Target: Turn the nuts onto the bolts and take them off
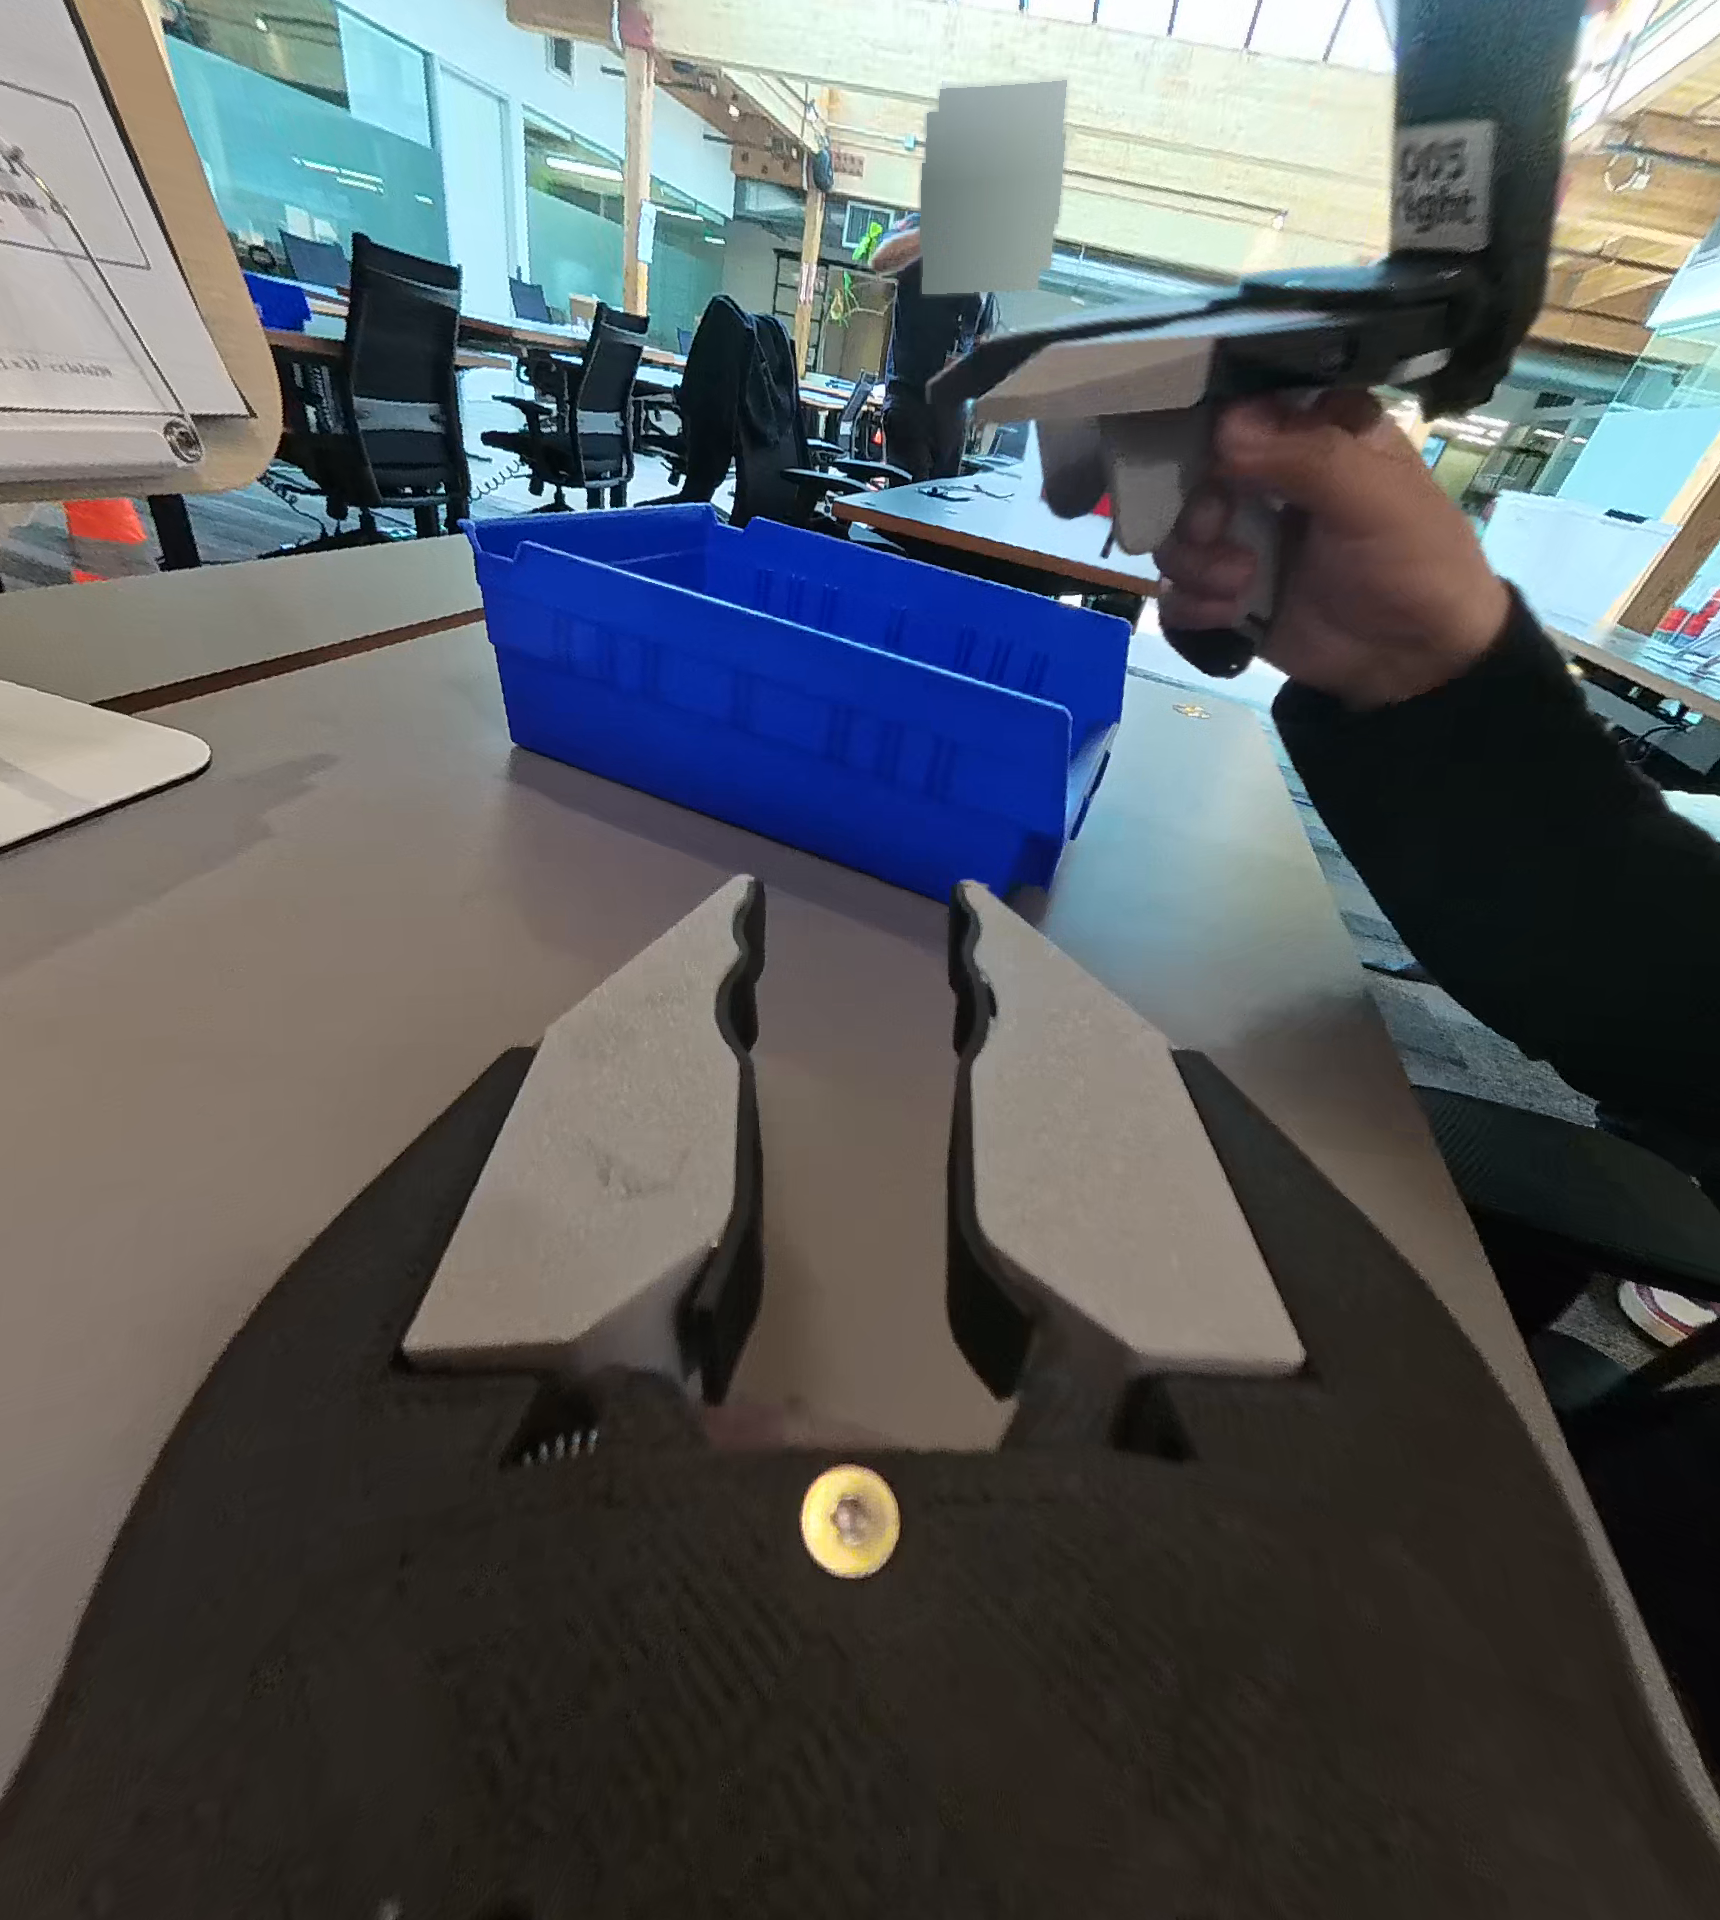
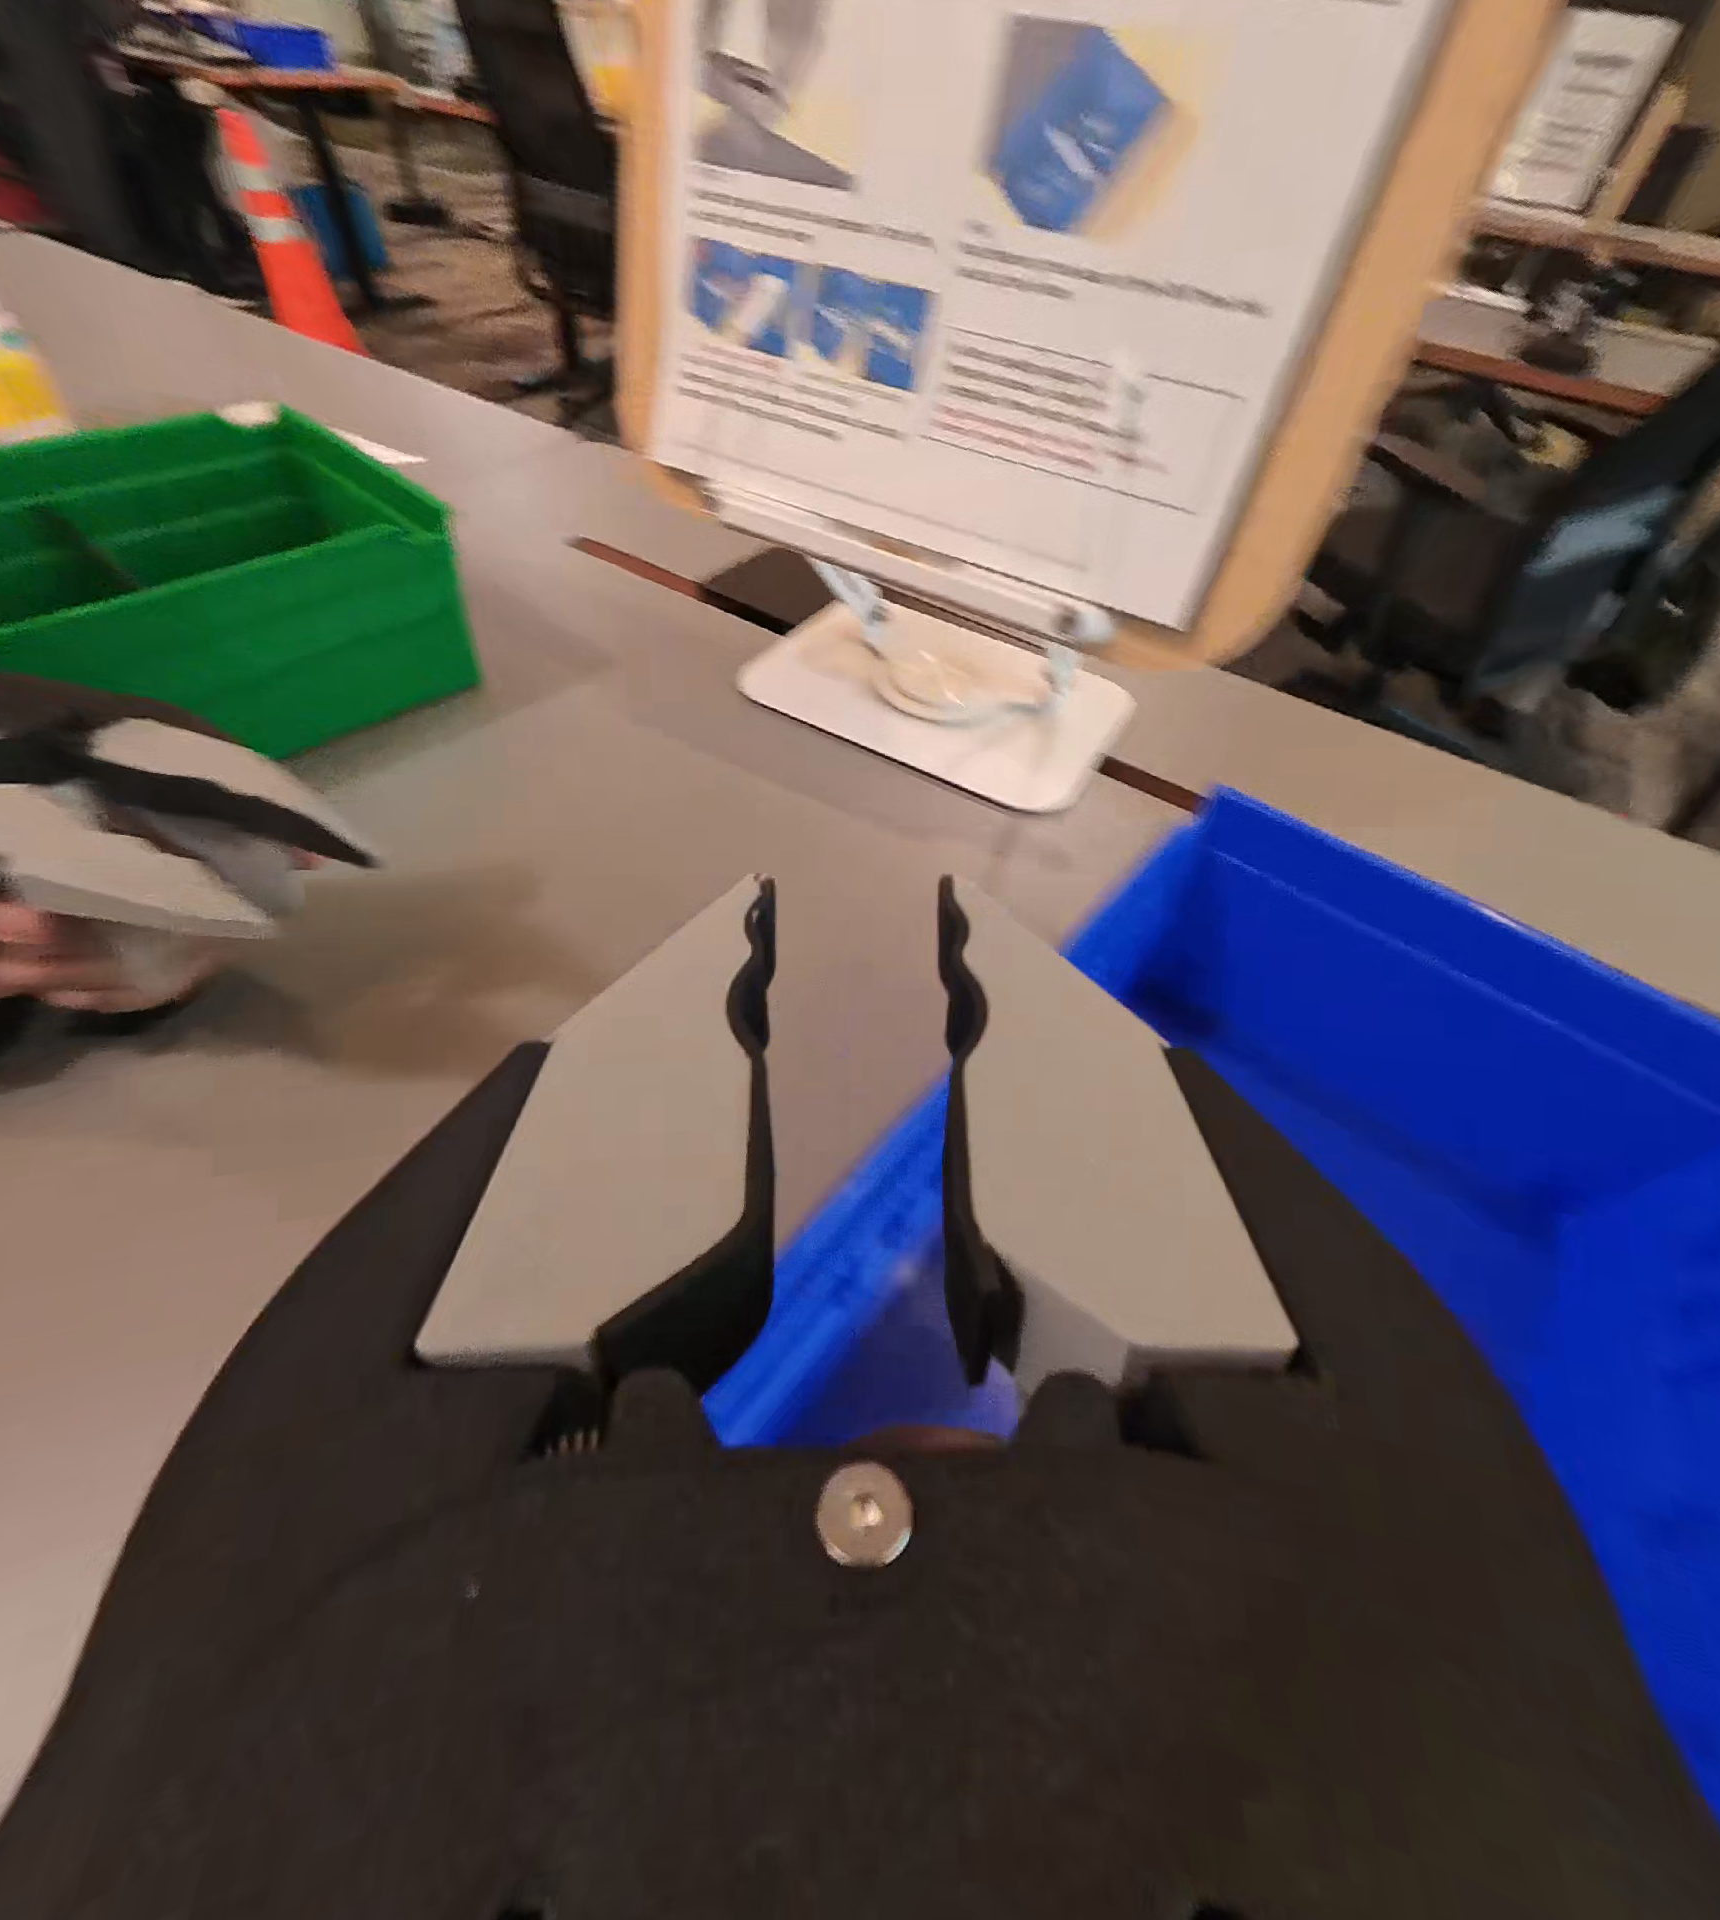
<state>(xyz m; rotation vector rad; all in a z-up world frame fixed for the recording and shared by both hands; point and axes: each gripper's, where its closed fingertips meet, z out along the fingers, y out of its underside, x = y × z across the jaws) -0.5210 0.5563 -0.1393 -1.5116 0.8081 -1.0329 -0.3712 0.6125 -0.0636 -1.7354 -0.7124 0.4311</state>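
No nuts or bolts show in either view. The blue bin (image 1: 794, 707) sits on the grey counter (image 1: 264, 935) just ahead of the left gripper (image 1: 854, 914); the part of its inside that shows holds nothing I can make out. The left gripper's jaws stand apart with bare counter between them, gripping nothing. The right gripper (image 2: 848, 904) hangs over the near corner of the same blue bin (image 2: 1458, 1091), jaws parted and empty too, the bin's wall showing through the gap. In the left wrist view a hand (image 1: 1344, 561) holds that gripper up, above and to the right of the bin. Left of the right jaws, farther off, a green bin (image 2: 212, 623) with dividers looks empty where visible. Straight beyond the jaws stands a printed sheet on a white stand (image 2: 939, 707).
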